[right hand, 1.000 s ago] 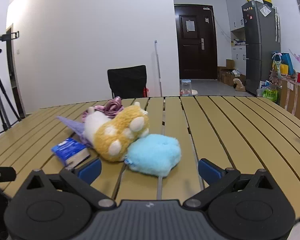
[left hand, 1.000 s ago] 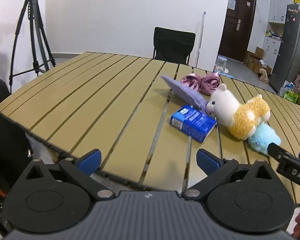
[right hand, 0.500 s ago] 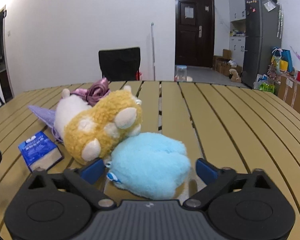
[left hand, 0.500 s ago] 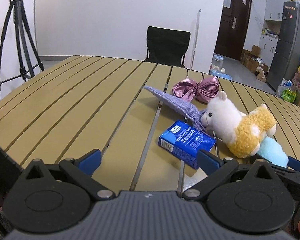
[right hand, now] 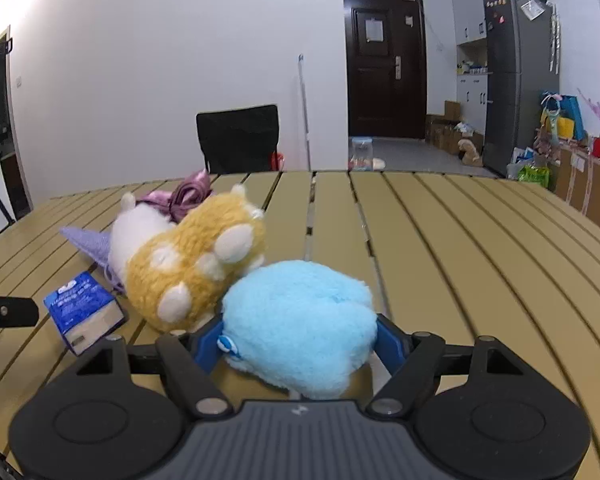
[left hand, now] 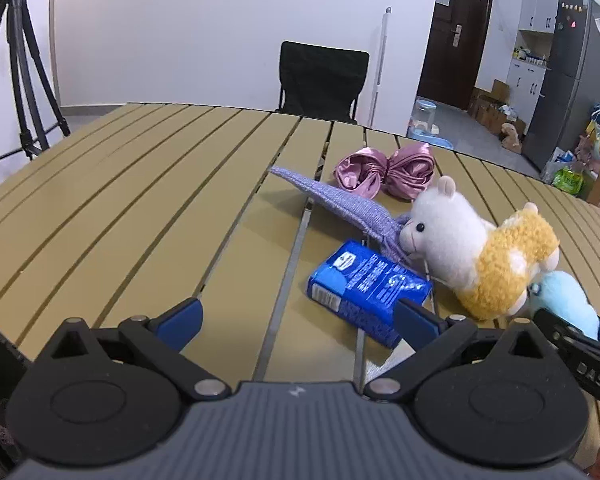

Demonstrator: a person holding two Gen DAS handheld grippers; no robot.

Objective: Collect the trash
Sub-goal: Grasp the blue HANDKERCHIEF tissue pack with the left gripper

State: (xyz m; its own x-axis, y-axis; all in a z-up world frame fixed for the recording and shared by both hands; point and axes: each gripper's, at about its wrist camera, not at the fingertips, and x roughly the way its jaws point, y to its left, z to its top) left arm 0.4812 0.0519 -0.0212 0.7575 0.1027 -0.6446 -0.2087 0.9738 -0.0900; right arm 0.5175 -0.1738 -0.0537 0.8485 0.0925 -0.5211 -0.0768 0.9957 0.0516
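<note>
A blue tissue pack [left hand: 364,284] lies on the slatted table [left hand: 140,200], just ahead of my left gripper [left hand: 298,320]. That gripper is open, and the pack's near corner sits by its right finger. Beside the pack lie a white-and-yellow alpaca plush [left hand: 480,256], a purple knit cloth [left hand: 340,204] and a pink satin bow [left hand: 384,168]. A light blue plush [right hand: 300,320] sits between the jaws of my right gripper [right hand: 296,340]. Those jaws are closing, and both blue pads touch the plush's sides. The alpaca [right hand: 192,264] leans against the blue plush.
A black chair [left hand: 324,76] stands behind the table's far edge. A tripod [left hand: 16,60] is at the left. A dark door, a fridge [right hand: 520,80] and boxes fill the room's right side. The table's left and right parts are bare slats.
Both grippers have moved forward and lower toward the pile. The right jaws have narrowed from wide open onto the blue plush. The tissue pack now lies by the left gripper's right finger.
</note>
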